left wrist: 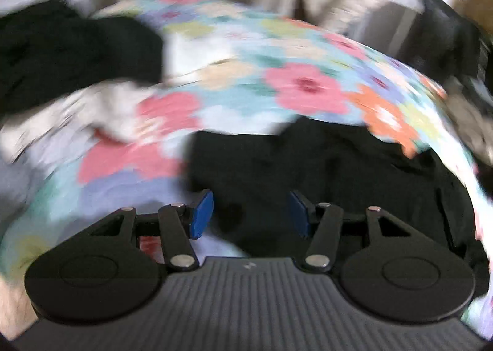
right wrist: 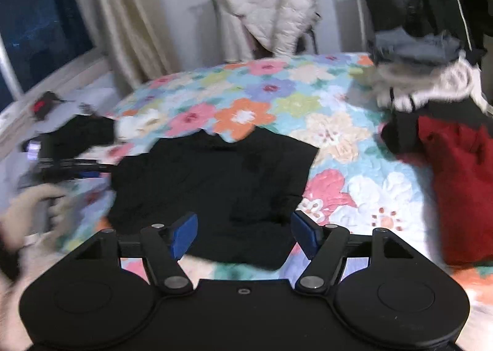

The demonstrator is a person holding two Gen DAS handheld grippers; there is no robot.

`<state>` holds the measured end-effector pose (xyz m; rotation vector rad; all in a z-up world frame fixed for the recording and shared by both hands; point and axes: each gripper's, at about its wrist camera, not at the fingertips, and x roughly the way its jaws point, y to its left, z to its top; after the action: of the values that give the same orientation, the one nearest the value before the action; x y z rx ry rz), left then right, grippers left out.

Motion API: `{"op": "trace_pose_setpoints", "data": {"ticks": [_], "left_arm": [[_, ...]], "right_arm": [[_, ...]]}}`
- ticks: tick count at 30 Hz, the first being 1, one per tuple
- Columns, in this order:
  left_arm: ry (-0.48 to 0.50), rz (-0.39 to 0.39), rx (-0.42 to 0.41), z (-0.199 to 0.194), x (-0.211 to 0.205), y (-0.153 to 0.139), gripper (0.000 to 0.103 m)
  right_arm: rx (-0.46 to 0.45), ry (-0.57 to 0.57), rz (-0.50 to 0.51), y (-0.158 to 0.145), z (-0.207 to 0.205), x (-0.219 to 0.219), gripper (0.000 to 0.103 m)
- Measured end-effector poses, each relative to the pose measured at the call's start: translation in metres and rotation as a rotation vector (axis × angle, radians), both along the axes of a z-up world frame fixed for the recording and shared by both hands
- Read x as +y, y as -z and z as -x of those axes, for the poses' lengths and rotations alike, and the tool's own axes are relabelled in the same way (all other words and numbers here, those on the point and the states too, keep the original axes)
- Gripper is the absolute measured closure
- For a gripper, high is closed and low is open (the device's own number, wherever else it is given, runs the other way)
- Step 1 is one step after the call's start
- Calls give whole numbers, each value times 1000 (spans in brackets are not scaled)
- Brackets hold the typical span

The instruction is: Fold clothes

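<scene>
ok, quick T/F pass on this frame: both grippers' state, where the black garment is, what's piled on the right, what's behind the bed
1. The left gripper is clamped on the black garment. False: its jaws stand open with nothing between them.
2. The right gripper is open. True.
3. The black garment lies spread on the floral bedspread. True.
4. The garment at the right edge of the bed is blue. False: the red garment lies there, below a pile of clothes.
5. A white quilted jacket hangs behind the bed. True.
</scene>
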<state>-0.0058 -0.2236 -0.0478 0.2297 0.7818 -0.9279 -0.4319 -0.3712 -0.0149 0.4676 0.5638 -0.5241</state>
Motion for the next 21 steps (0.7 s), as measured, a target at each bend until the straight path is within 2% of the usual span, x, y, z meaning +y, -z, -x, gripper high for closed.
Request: {"op": "trace_pose_setpoints", "data": {"ticks": [3,5,9,11,13,15,18,21], "left_arm": [[132,27,20,32,-23,6,47],[190,-3,20,51,-39,17,46],[233,-160,-187,72,-73,37,45],[208,-244,-260,66,-86,51,43],[155,-242,-250,52,-85,54,38],[73,-240,-239,37,-79,50,38],[-46,-272,-290,18,-67,49,38],[-162,-280,-261,-5,-49,48,39]], "right_arm": [[42,36,18,44,-39,-21,31],[61,80,20,63,-51,-28,31],[86,116,13,77,-54,-30,31],[94,126,9,81,-52,-29,31],[94,122,14,80,-52,-28,31],[107,121,20,82,-52,-26,31],[123,114,20,84,-55,-27,31],[141,100,25,86,-59,-25,31]]}}
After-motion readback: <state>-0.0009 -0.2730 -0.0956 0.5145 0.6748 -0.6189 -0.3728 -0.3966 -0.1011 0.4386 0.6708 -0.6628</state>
